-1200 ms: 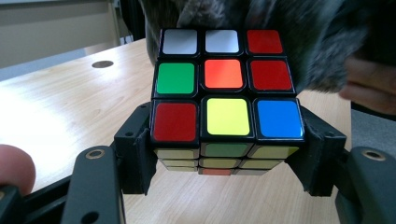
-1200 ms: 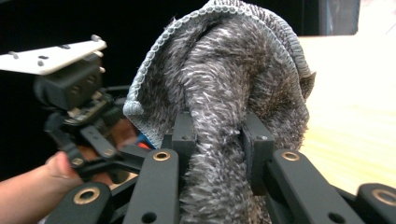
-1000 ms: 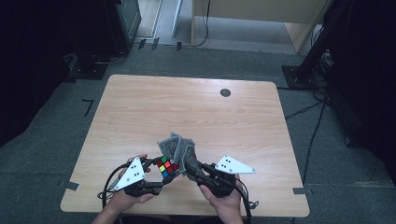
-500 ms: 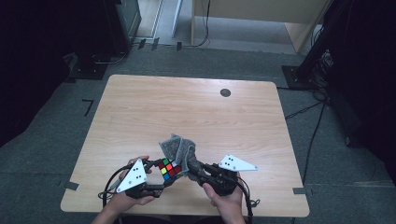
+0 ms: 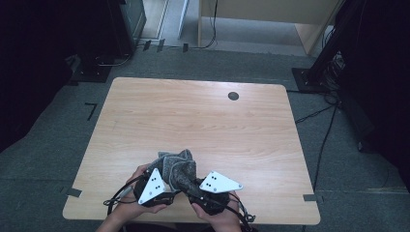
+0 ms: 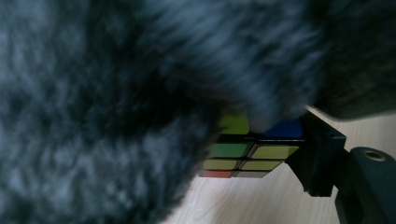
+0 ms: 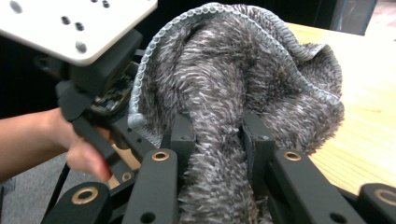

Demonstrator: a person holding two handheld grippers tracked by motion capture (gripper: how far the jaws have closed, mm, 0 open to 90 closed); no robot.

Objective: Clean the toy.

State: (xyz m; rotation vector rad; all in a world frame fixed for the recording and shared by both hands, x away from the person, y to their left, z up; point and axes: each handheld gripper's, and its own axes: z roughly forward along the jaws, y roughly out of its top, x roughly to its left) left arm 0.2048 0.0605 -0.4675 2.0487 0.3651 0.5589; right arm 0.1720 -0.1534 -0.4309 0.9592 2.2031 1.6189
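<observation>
cloth [image 7: 243,74]: we see grey, fluffy pile, stitched hem
cube [image 6: 245,151]: we see glossy coloured stickers
table [image 5: 203,116]: we see pale, smooth wood grain

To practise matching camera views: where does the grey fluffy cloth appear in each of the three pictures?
High view: grey fluffy cloth bunched near the table's front edge, between both grippers.
Left gripper view: it fills the left and top, draped over the colour cube.
Right gripper view: centre, pinched in the right gripper.
Shared landmark: the wooden table.
</observation>
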